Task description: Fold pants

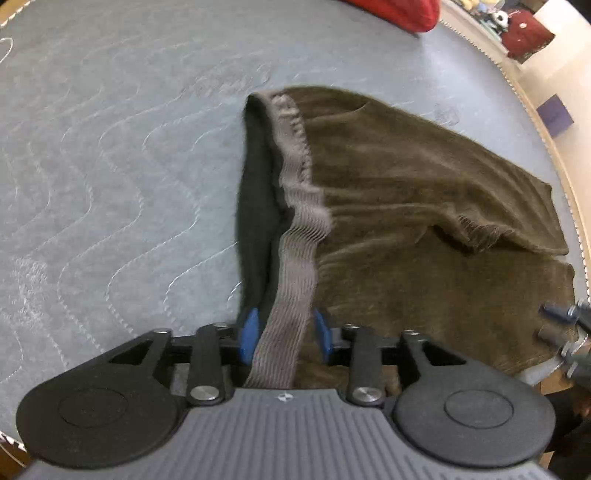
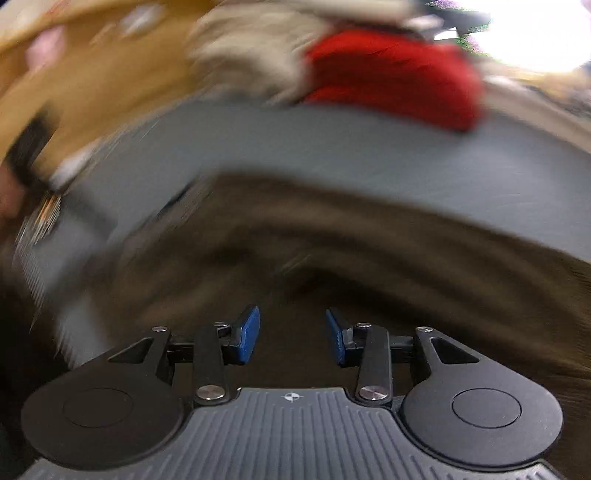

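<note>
left claw (image 1: 284,334) astride pants (image 1: 406,206) waistband; right claw (image 2: 292,338) empty above pants

Premises: a domestic bedroom. The work surface is a mattress (image 1: 110,155) with a grey quilted cover stitched in wavy lines and a corded seam along its rim (image 1: 546,140). Brown pants (image 1: 424,206) with a ribbed waistband lie on it. At 12 o'clock on the mattress sits a red cushion or garment (image 1: 402,13), with a pale cloth heap (image 2: 255,48) beside it in the right wrist view. Past the rim, at 1 o'clock, household clutter stands against a light wall, including a dark red item (image 1: 528,33); at 2 o'clock a purple object (image 1: 554,116) lies on a pale floor.
</note>
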`<action>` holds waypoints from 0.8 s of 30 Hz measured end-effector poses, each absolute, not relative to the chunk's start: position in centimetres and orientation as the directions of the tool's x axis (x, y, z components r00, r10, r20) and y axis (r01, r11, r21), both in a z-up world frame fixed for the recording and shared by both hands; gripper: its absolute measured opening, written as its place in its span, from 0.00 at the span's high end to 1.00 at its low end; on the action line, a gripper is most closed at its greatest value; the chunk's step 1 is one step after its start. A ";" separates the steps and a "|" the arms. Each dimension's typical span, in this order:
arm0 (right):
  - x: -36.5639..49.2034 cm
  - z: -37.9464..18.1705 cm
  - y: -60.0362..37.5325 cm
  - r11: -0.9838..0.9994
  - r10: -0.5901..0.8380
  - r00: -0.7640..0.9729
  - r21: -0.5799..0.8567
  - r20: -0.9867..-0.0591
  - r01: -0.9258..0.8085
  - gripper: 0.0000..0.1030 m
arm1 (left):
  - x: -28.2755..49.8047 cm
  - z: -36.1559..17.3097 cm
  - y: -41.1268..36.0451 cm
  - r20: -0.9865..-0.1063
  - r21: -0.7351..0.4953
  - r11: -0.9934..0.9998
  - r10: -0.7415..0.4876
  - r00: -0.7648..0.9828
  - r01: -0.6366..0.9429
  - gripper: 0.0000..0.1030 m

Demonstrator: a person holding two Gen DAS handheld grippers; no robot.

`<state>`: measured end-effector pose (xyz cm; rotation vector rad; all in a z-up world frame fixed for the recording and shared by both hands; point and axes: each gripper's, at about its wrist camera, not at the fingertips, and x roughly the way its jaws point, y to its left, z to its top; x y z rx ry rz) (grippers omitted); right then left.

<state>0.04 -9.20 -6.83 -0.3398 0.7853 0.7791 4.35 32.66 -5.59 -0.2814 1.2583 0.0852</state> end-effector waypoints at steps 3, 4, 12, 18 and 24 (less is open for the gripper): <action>-3.5 -8.7 -6.4 0.534 0.517 0.374 -0.051 -0.770 -0.844 0.60 | 4.0 -6.2 32.6 -0.956 -0.135 0.968 -0.072 0.284 -0.212 0.46; -4.3 -9.1 -5.8 0.496 0.523 0.346 -0.051 -0.779 -0.867 0.59 | 4.1 -6.5 32.6 -0.958 -0.142 0.967 -0.081 0.277 -0.209 0.44; -5.7 -13.7 -3.2 0.387 0.433 0.279 -0.102 -0.857 -0.916 0.59 | 4.0 -8.9 31.6 -0.982 -0.069 0.991 -0.047 0.184 -0.115 0.41; -5.0 -14.8 -3.1 0.366 0.396 0.295 -0.145 -0.869 -0.919 0.78 | 4.2 -10.3 30.7 -0.989 -0.041 0.996 -0.029 0.146 -0.074 0.43; -5.4 -13.3 -3.3 0.334 0.447 0.289 -0.142 -0.846 -0.932 0.91 | 3.6 -9.0 30.8 -0.981 -0.078 0.995 -0.067 0.184 -0.055 0.77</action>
